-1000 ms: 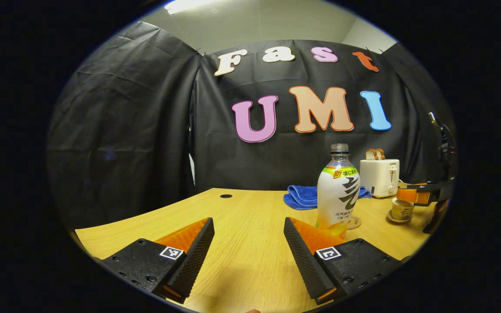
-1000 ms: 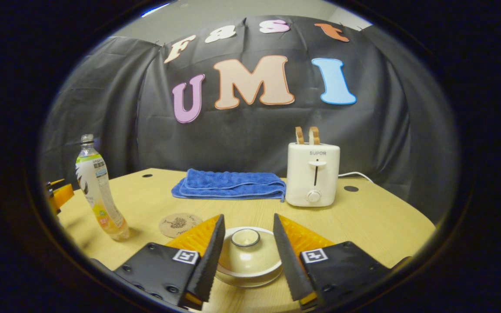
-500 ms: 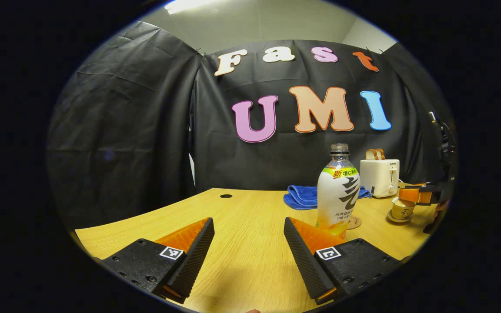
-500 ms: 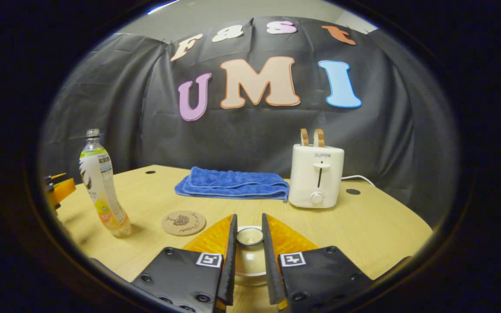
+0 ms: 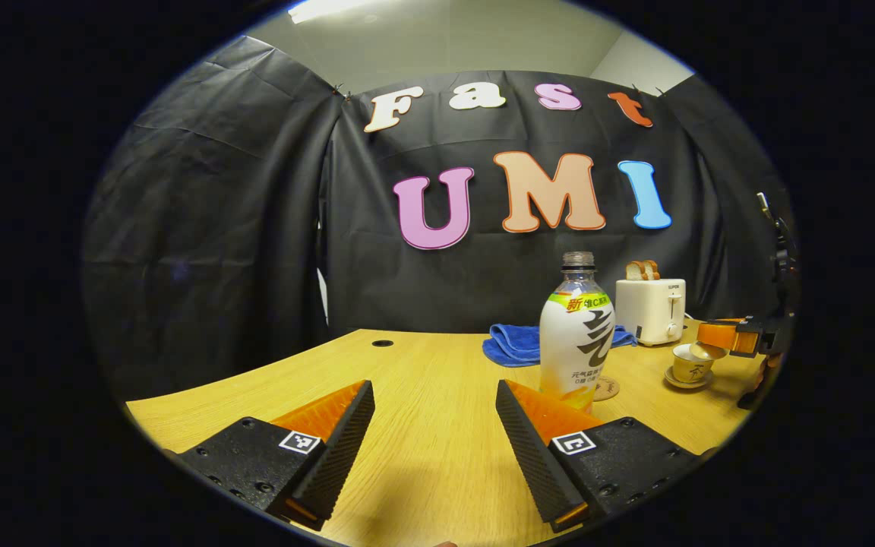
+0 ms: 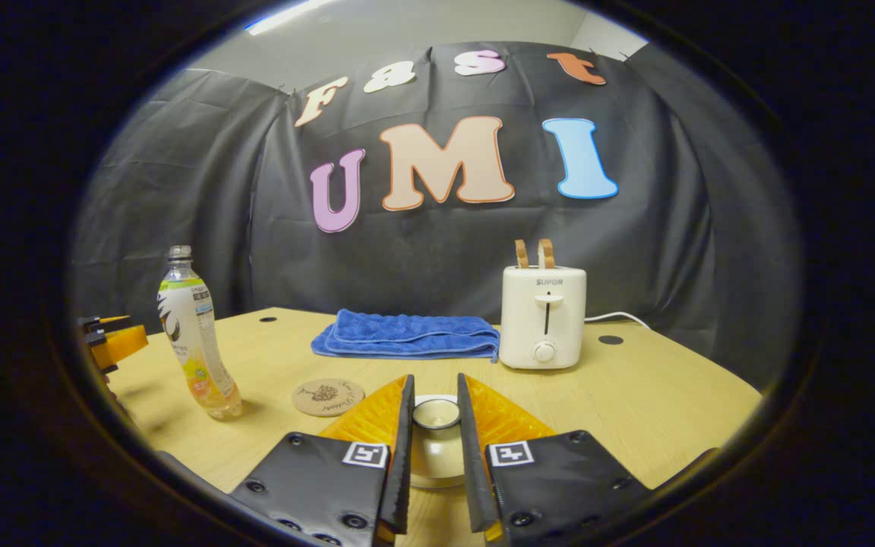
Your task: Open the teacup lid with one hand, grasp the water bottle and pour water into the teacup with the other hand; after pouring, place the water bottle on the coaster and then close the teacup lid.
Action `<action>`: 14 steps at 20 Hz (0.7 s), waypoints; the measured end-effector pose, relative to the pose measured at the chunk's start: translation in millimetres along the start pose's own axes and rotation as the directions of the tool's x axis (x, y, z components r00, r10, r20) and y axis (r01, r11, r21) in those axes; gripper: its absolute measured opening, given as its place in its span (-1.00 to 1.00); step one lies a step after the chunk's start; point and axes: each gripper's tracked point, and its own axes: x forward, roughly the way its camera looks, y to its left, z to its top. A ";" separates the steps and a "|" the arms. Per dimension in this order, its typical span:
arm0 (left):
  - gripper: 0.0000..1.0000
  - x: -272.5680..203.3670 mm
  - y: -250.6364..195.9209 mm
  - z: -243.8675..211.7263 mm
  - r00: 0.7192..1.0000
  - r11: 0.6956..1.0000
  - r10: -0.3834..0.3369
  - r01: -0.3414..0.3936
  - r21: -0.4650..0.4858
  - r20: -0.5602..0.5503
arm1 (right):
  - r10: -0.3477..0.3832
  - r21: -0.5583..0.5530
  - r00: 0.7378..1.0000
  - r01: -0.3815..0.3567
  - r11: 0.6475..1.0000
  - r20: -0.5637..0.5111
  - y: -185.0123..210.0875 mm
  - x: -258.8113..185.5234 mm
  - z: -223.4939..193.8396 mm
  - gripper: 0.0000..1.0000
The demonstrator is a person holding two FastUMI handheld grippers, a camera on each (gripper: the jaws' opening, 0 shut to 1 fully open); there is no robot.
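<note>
In the right gripper view my right gripper [image 6: 434, 384] is shut on the knob of the cream teacup lid [image 6: 436, 454]. From the left gripper view the lid [image 5: 708, 351] hangs tilted just above the open teacup [image 5: 690, 368] on its saucer, held by the right gripper [image 5: 726, 335]. The water bottle [image 5: 576, 334] stands uncapped on the table, just right of and beyond my open left gripper [image 5: 434, 391], which holds nothing. The round coaster [image 5: 605, 389] lies behind the bottle. In the right gripper view the bottle [image 6: 198, 334] and coaster [image 6: 327, 396] are to the left.
A folded blue towel [image 6: 407, 334] and a white toaster [image 6: 544, 315] with toast stand at the back of the wooden table [image 6: 635, 395]. The left gripper [image 6: 115, 342] shows at the far left edge beside the bottle.
The right gripper closed on the lid's knob and raised the lid off the teacup. The left gripper shifted slightly, so the bottle now sits a little more left in its view.
</note>
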 end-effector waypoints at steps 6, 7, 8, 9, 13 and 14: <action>0.88 1.3 -38.7 1.1 0.985 0.985 -0.174 0.174 -0.004 0.006 | -0.032 0.008 0.998 0.032 0.999 0.058 -10.3 -18.1 7.5 -0.34; 0.89 1.2 -42.7 1.7 0.980 0.980 -0.198 0.198 -0.006 0.007 | -0.030 0.010 0.998 0.029 1.000 0.063 -10.6 -20.5 8.6 -0.34; 0.89 0.2 -48.9 1.7 0.975 0.975 -0.223 0.223 -0.007 0.008 | -0.031 0.008 0.998 0.030 1.000 0.060 -11.9 -22.5 8.3 -0.33; 0.89 0.5 -54.7 1.1 0.970 0.970 -0.245 0.245 -0.007 0.007 | -0.030 0.009 0.998 0.030 1.000 0.060 -13.3 -25.5 8.6 -0.34; 0.89 5.2 -74.9 0.0 0.955 0.955 -0.297 0.297 -0.010 0.005 | -0.028 0.009 0.998 0.028 1.000 0.061 -17.5 -36.8 8.5 -0.33; 0.89 7.0 -80.3 0.0 0.951 0.951 -0.309 0.309 -0.010 0.005 | -0.032 0.009 0.998 0.031 0.999 0.061 -19.1 -38.9 8.4 -0.33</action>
